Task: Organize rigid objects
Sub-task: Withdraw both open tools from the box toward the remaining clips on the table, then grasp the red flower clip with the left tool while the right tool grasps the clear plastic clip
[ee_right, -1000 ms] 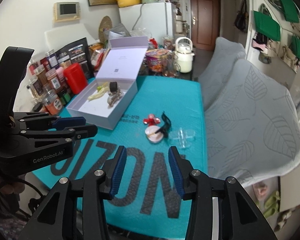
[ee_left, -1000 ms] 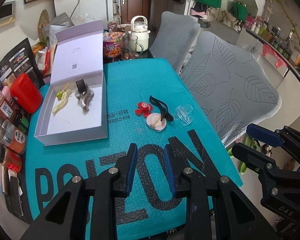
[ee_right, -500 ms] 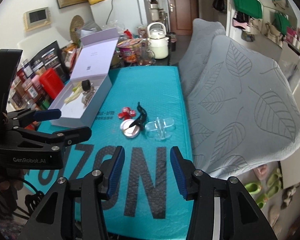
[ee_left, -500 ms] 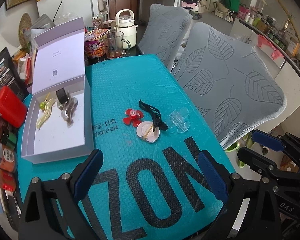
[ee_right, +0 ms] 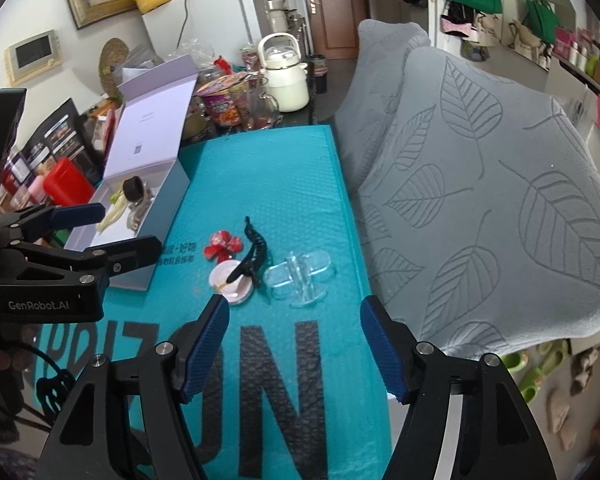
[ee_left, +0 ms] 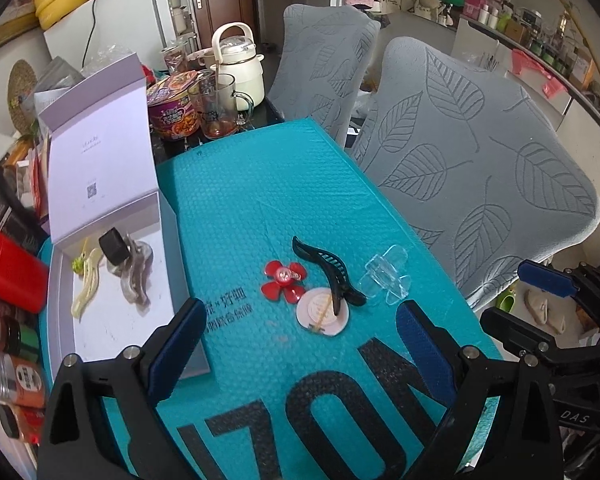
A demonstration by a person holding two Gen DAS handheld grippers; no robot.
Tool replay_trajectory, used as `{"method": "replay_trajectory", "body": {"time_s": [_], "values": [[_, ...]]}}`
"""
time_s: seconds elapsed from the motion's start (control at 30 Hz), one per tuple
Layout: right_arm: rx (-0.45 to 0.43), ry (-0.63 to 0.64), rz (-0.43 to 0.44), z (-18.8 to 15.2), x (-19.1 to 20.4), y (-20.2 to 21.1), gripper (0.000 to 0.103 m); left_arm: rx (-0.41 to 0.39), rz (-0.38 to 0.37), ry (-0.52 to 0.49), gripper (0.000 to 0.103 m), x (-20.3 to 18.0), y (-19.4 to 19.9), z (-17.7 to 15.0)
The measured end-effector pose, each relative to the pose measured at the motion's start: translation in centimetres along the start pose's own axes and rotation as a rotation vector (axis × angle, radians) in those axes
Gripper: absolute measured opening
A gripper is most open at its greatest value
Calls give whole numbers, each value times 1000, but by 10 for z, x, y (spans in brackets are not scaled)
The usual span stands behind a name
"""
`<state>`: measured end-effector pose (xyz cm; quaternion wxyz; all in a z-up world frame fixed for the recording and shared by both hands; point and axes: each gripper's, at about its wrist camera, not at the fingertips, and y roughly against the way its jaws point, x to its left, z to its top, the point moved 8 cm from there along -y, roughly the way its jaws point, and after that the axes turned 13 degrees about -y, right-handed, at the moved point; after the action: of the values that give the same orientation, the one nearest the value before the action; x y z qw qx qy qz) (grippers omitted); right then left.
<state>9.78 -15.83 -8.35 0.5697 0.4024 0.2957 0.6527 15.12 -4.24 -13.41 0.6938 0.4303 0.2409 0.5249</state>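
Observation:
On the teal mat [ee_left: 260,184] lie a red flower clip [ee_left: 282,280], a black claw clip [ee_left: 327,270] resting across a round white disc [ee_left: 322,312], and a clear plastic clip [ee_left: 386,276]. They also show in the right wrist view: flower clip [ee_right: 222,245], black clip [ee_right: 254,252], clear clip [ee_right: 300,274]. An open white box [ee_left: 112,280] at the left holds a cream clip, a grey clip and a black ring. My left gripper [ee_left: 298,344] is open and empty, short of the clips. My right gripper [ee_right: 294,346] is open and empty, just short of the clear clip.
Two grey leaf-patterned chair backs [ee_left: 472,176] stand along the mat's right edge. A red canister [ee_left: 10,272] and spice jars line the left. A kettle [ee_left: 238,62], a glass mug [ee_left: 220,104] and a noodle cup [ee_left: 174,106] stand behind the mat.
Both grippers opened wide from nearly shut, the left one first. Both moved forward toward the clips, which now look larger and nearer.

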Motion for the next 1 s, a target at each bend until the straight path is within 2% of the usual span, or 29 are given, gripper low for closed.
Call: {"method": "replay_trajectory", "body": {"time_s": [0.07,0.2,0.43,0.77,0.83,1.0], "values": [[2,-2,-7,3,0,-7,70,9,-22,-12,97,2,-10,3],[18,-8,-20,5,-1,-26,78,25,-39,-51,97,5,-29,7],[58,-16,-55,6,-7,-62,83,51,-69,-112,97,13,-58,7],[105,22,-78,6,-9,-111,90,100,-100,-97,97,32,-104,5],[111,33,-90,4,-9,-117,95,114,-108,-103,97,32,-113,3],[124,57,-89,4,-6,-135,96,149,-111,-128,97,30,-132,-1]]}}
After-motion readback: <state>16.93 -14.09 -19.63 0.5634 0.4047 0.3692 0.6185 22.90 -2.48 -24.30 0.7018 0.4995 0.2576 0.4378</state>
